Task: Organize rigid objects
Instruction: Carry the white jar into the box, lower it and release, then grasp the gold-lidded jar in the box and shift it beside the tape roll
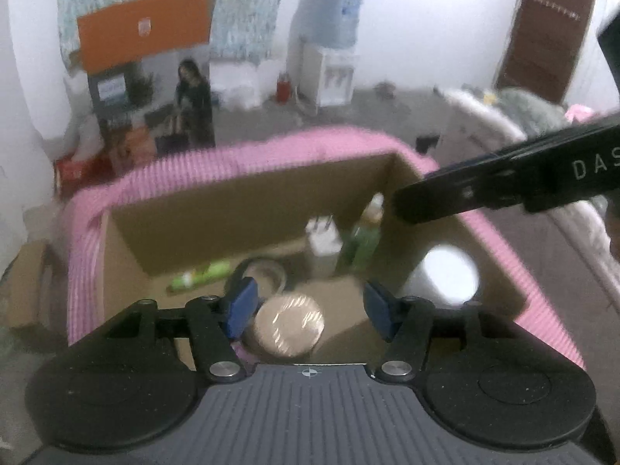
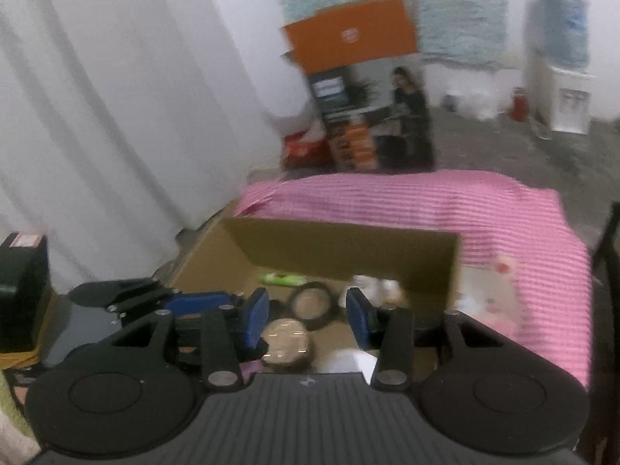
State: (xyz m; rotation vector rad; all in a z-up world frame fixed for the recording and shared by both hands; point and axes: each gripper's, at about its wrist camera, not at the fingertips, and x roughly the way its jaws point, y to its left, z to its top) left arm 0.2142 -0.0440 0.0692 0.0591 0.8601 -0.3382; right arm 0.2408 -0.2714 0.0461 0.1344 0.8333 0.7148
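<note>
An open cardboard box (image 1: 248, 209) stands on a pink striped cloth (image 1: 217, 155). Inside it lie a green tube (image 1: 201, 277), a black ring (image 1: 257, 273) and a round tan-lidded jar (image 1: 288, 327); a white bottle (image 1: 321, 244) and a green bottle (image 1: 364, 232) stand at the back. My left gripper (image 1: 312, 312) hovers open over the jar, its blue pads clear of it. The right gripper's black body (image 1: 503, 186) reaches in from the right. In the right wrist view my right gripper (image 2: 308, 318) is open above the same jar (image 2: 286, 339), with the left gripper (image 2: 186, 302) beside it.
A white round object (image 1: 445, 275) lies by the box's right wall. A black box (image 2: 23, 290) sits at the left, with white curtains (image 2: 116, 116) behind it. An orange and grey carton (image 2: 360, 97) and a water dispenser (image 1: 329, 73) stand on the floor beyond.
</note>
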